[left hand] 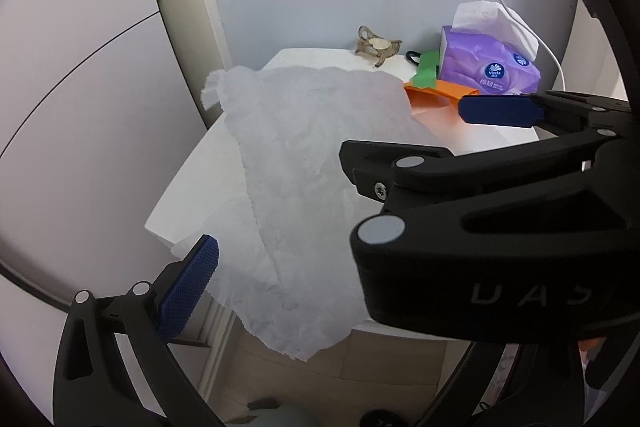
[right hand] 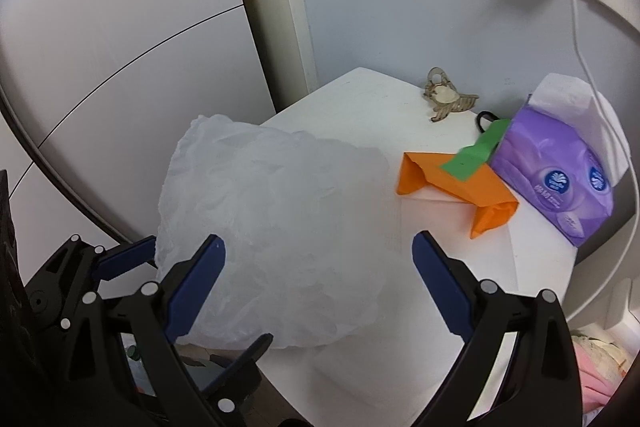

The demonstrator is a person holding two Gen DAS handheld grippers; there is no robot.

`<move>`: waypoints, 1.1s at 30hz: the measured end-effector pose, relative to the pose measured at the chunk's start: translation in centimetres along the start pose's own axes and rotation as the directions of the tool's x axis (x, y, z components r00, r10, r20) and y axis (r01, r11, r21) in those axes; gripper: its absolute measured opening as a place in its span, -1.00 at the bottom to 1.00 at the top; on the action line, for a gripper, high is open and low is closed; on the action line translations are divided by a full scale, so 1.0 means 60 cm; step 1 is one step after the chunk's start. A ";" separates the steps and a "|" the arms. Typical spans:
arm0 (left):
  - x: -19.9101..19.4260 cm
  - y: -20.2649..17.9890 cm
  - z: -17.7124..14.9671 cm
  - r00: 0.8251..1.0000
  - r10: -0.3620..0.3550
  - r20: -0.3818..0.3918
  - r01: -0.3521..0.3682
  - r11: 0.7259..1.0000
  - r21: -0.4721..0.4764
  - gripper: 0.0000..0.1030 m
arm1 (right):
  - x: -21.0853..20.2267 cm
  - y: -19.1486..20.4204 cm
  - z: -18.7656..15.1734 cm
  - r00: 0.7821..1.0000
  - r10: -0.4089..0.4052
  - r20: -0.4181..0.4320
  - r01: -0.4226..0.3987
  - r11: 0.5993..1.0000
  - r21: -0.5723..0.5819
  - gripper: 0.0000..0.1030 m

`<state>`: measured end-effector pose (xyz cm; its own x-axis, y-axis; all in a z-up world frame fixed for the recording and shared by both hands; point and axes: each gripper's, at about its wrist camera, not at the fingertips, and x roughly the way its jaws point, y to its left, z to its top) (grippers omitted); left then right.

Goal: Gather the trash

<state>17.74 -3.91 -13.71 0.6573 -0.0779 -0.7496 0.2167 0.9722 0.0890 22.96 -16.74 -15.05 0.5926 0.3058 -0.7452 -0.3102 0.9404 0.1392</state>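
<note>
Blue pads of the right claw sit closest to the lens, spread wide with nothing between them; they straddle the near edge of a thin white plastic bag that lies crumpled on the white table. Left claw is also wide open and empty: one pad low at the bag's near-left edge, the other high on the far side, partly hidden behind the right claw's black body, which crosses the left view. Ahead and to the right of the right claw: folded orange paper with a green paper strip lying over it, both just beside a purple tissue pack. These scraps look like the trash; the bag is the likely container. Beyond them a hair clip near the wall and a white cable hanging from the wall plug. Risks, as judged: the bag overhangs the table's near edge and is very light, so a brush from either claw could slide it off; a shallow pinch could catch one film layer only, leaving the mouth shut; the claws are close and could collide. Left view alone shows the overhang and floor below; right view alone shows the scraps unobstructed.
</note>
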 end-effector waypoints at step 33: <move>0.018 -0.009 -0.005 0.990 -0.143 0.010 0.143 0.990 0.020 -0.84 | 0.018 -0.001 0.007 0.997 0.069 -0.023 -0.069 0.998 0.012 -0.73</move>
<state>18.12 -4.45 -14.74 0.6267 -0.2186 -0.7480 0.3226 0.9465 -0.0064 23.92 -16.43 -15.61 0.5525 0.3663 -0.7487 -0.3413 0.9189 0.1978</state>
